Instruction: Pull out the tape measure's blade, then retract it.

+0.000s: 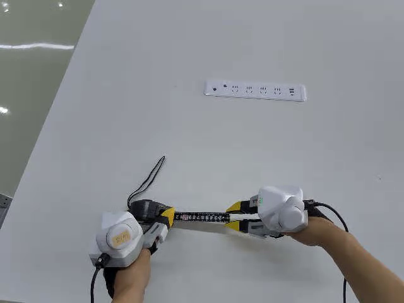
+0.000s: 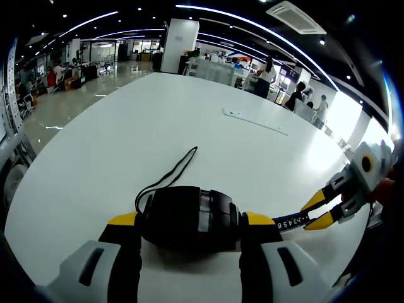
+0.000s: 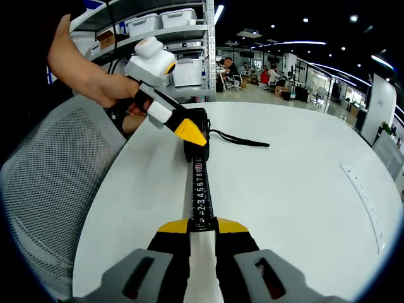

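extraction is judged to be the step in hand, though it cannot be told from one moment whether the blade is going out or coming back. the chunky black tape measure case (image 2: 183, 211) is clamped between the yellow-tipped jaws of the left gripper (image 2: 190, 221), low over the white table (image 1: 252, 145), with its black cord wrist strap (image 1: 148, 180) trailed out behind it on the surface. a short run of the dark, white-numbered blade (image 3: 199, 183) is stretched level from the case to the right gripper (image 3: 203, 226), whose jaws are pinched on the blade's end. the two grippers are held near each other. a white power strip (image 1: 255, 90) is seen well apart, further up the table. next, a straight pull of the right gripper along the blade's line is called for, with the case kept steady; afterwards the end should be eased back rather than let snap.
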`<state>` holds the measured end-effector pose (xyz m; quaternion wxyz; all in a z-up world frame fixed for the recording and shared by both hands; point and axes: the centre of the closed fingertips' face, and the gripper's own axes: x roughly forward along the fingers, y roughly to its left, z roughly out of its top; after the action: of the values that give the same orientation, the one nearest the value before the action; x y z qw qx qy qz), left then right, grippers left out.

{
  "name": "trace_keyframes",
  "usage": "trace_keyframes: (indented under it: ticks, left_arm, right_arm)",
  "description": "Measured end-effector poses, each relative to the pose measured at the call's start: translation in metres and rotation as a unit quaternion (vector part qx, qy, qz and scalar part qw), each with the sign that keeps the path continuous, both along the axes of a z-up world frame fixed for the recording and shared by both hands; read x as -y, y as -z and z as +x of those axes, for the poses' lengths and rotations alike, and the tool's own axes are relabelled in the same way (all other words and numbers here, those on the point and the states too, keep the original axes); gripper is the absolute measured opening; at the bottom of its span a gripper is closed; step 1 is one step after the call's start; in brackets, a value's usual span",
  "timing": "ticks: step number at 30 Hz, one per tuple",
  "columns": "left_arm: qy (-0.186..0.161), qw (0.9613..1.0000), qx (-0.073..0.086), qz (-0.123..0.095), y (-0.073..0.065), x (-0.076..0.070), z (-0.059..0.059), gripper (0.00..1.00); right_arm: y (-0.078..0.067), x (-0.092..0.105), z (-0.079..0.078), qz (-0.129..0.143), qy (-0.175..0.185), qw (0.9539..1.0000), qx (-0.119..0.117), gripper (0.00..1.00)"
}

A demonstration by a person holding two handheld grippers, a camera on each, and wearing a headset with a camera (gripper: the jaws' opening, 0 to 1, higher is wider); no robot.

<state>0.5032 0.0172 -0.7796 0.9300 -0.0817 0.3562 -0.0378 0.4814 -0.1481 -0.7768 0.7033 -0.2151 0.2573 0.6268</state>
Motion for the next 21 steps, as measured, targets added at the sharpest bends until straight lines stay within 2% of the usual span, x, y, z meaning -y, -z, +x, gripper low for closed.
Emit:
trace_keyframes:
  ticks: [21]
  left_arm:
    - [-0.001,1.0000,-0.001,-0.007,0.000,-0.001,-0.001,0.60]
  right_arm:
    - [0.002,-0.014,0.001,0.006,-0.003,1.0000,-0.003,0.13]
